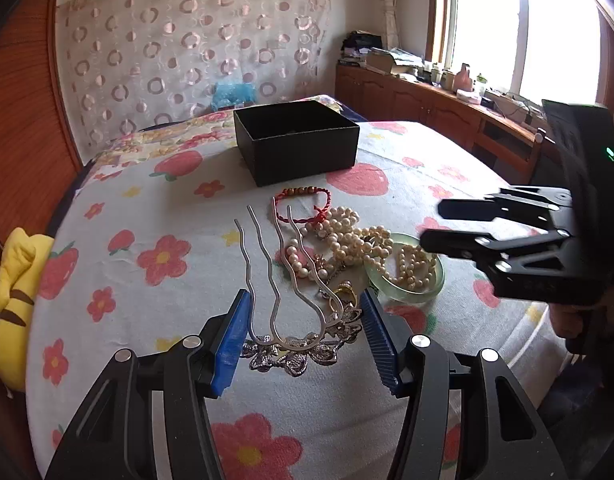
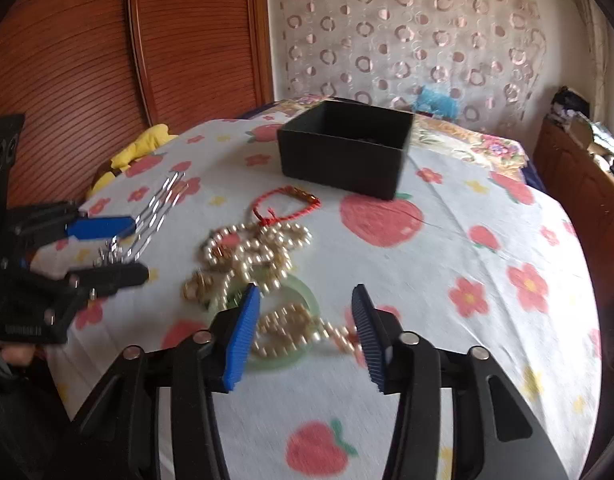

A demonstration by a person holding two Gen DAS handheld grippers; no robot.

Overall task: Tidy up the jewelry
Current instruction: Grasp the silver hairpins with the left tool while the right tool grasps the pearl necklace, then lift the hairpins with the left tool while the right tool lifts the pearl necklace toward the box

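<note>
My left gripper is shut on a silver hair comb by its ornate flowered head; its wavy prongs point away, toward the box. The comb also shows in the right wrist view, held by the left gripper. On the floral cloth lie a red cord bracelet, a heap of pearl strands, a green jade bangle and gold pieces. My right gripper is open over the bangle and pearls. An open black box stands beyond.
A yellow plush toy lies at the bed's left edge. A wooden headboard is on the left, a patterned curtain behind. A wooden cabinet with clutter stands under the window at right.
</note>
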